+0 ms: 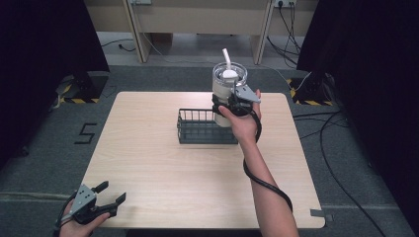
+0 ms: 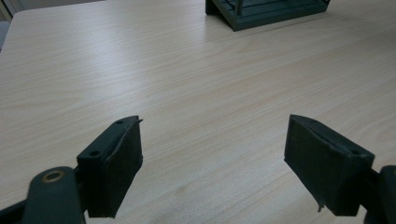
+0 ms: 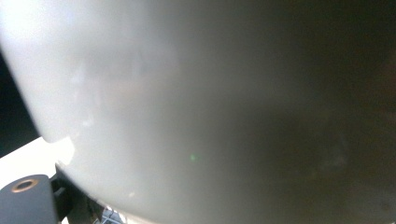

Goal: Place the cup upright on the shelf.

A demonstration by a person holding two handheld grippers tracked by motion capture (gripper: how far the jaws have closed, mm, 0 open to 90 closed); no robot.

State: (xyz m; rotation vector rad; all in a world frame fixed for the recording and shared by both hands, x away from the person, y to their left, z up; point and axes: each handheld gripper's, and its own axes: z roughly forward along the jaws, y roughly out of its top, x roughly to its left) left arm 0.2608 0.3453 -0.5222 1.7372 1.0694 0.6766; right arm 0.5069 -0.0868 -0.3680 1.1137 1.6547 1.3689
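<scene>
A white tumbler (image 1: 225,89) with a clear lid and a white straw (image 1: 227,58) is held upright in the air, above the right end of a dark wire basket (image 1: 197,129). My right gripper (image 1: 228,104) is shut on the tumbler's side, and the tumbler's pale wall (image 3: 196,107) looms close in the right gripper view. My left gripper (image 1: 111,193) rests at the table's near left corner, open, with nothing between its jaws; its pads (image 2: 114,163) stand wide apart over bare wood.
The light wooden table (image 1: 148,163) has the basket (image 2: 266,11) at its far middle. Dark curtains stand on both sides, and cables trail over the grey floor to the right. A wooden frame stands beyond the table.
</scene>
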